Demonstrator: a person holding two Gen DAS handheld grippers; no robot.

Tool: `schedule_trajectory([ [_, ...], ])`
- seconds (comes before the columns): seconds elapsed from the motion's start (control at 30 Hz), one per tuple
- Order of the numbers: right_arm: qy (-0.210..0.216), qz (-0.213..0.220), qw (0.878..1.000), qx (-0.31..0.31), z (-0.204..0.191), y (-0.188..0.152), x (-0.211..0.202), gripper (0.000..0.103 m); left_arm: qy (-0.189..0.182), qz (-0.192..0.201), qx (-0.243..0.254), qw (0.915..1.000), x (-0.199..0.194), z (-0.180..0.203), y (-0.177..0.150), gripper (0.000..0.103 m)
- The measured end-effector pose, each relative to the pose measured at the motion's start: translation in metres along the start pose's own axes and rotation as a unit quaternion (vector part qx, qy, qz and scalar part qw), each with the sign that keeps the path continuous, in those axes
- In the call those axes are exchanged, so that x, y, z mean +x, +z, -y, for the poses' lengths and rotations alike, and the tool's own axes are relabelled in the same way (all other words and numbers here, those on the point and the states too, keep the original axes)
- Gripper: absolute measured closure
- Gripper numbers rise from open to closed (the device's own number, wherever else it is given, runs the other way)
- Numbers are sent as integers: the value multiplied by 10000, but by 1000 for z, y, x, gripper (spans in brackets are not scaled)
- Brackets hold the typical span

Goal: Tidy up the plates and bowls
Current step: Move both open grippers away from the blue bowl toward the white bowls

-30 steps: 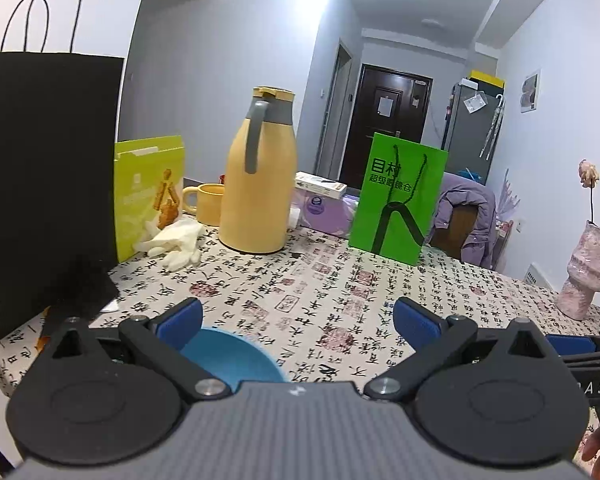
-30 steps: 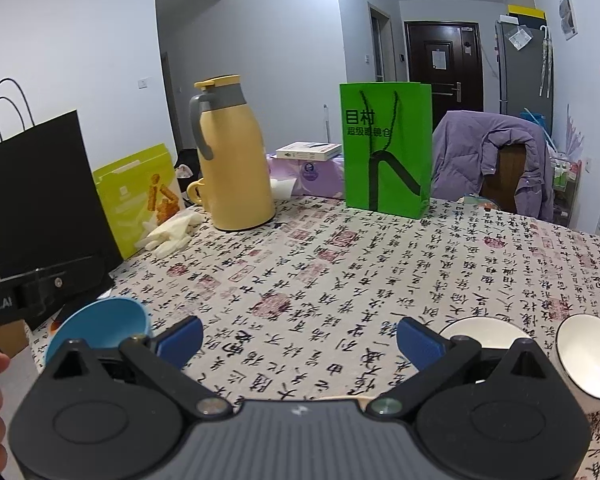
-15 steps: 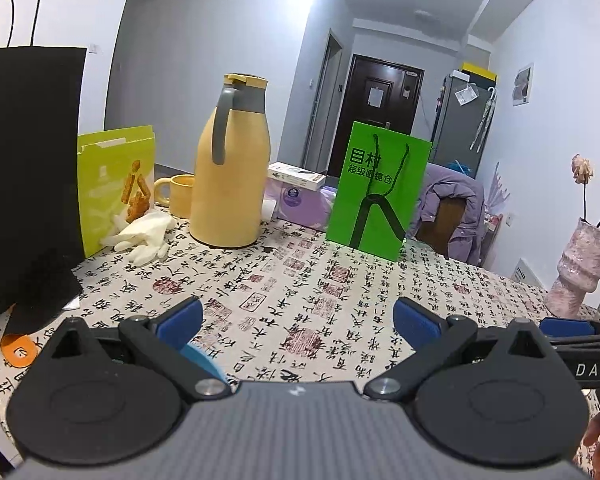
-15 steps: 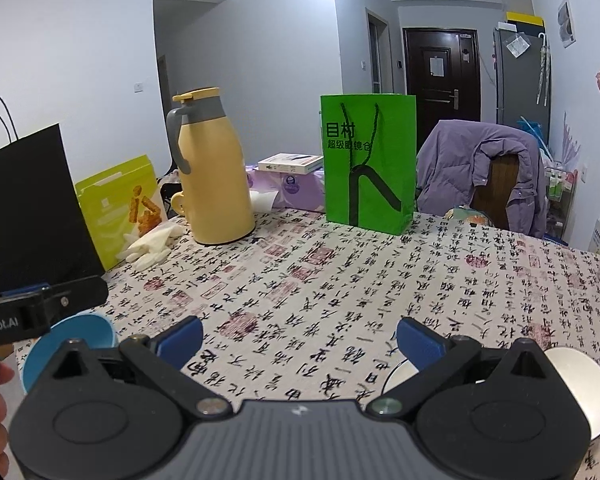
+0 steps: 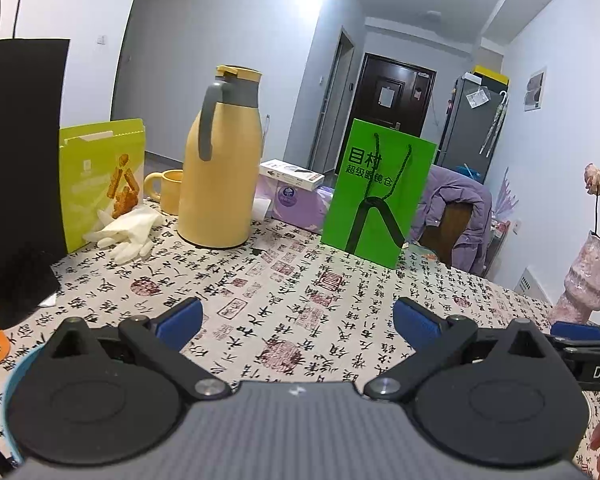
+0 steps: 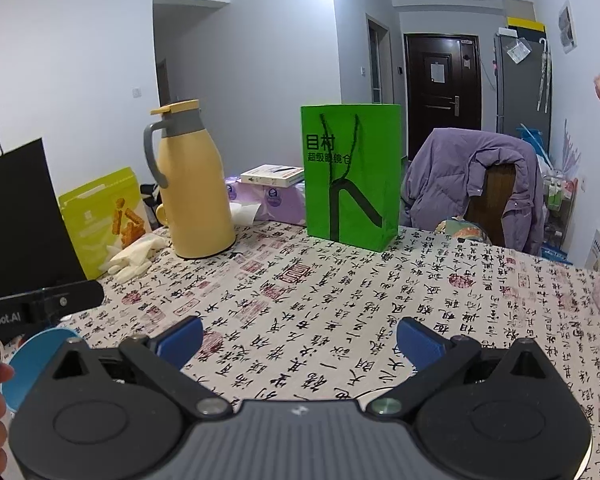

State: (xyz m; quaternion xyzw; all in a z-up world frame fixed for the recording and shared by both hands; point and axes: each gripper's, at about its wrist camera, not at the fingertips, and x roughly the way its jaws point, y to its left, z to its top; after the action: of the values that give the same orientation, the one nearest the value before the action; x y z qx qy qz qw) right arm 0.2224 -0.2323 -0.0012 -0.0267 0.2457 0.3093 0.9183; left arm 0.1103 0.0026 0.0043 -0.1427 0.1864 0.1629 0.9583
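Observation:
Only a thin edge of a blue bowl [image 5: 8, 396] shows at the lower left of the left wrist view, behind my left gripper's body. My left gripper [image 5: 298, 322] is open over bare tablecloth, holding nothing. In the right wrist view the same blue bowl [image 6: 32, 356] sits near the table's left edge, below the left gripper [image 6: 40, 304]. My right gripper [image 6: 300, 340] is also open and holds nothing. A thin white bowl rim [image 6: 364, 394] peeks out just in front of its body; the rest is hidden.
On the calligraphy-print tablecloth [image 5: 300, 280] stand a yellow thermos [image 5: 220, 172], a yellow mug [image 5: 168, 190], a green paper bag [image 5: 376, 196], a black bag [image 5: 16, 160] and a snack box [image 5: 100, 176]. White gloves [image 5: 128, 232] lie by it. A pink vase [image 5: 588, 276] stands at right.
Both grippers have tilted up and drawn back. The blue bowl slid from between the left fingers to the lower left edge. The two white bowls dropped out of the right view.

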Motion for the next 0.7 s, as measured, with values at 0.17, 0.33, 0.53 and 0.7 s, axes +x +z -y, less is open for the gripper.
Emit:
schedule_trajectory([
  [0.17, 9, 88, 9996, 285, 30, -4, 1, 0, -33, -119, 55, 9999, 16, 21, -1, 0],
  [0.33, -36, -32, 9980, 631, 60, -2, 2, 0, -168, -106, 73, 9998, 23, 44, -6, 0],
  [0.53, -207, -157, 9975, 653, 81, 0, 1, 0, -206, -317, 137, 9992, 33, 65, -8, 0],
  [0.7, -381, -372, 9956, 769, 99, -2, 8, 0, -185, -547, 303, 9979, 42, 80, -13, 0],
])
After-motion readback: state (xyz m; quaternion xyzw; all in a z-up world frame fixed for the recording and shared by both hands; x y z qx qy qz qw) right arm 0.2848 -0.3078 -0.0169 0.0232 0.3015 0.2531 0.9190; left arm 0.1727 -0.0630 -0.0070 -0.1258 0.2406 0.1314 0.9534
